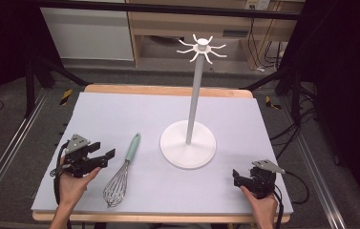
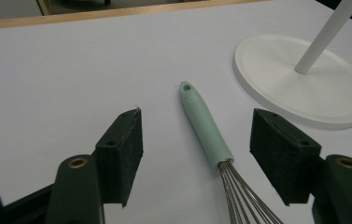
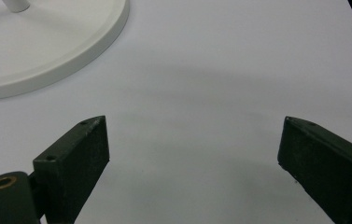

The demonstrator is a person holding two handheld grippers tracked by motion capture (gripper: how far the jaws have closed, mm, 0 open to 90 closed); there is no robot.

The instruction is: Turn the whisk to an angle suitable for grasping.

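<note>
A: Whisk [image 1: 122, 171] position?
B: Flat on the worktop [image 1: 120, 114], just left of the white stand [image 1: 188, 143], mint handle pointing away from the person.
A: Left gripper [image 2: 196, 140]?
B: Just left of the whisk, jaws spread wide, handle between them, no contact.
A: Right gripper [image 3: 192, 158]?
B: Near the stand's base, right side. Jaws apart, holding nothing.

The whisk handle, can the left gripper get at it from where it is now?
Probably yes: the left gripper is open beside the whisk, with bare mat between them.
</note>
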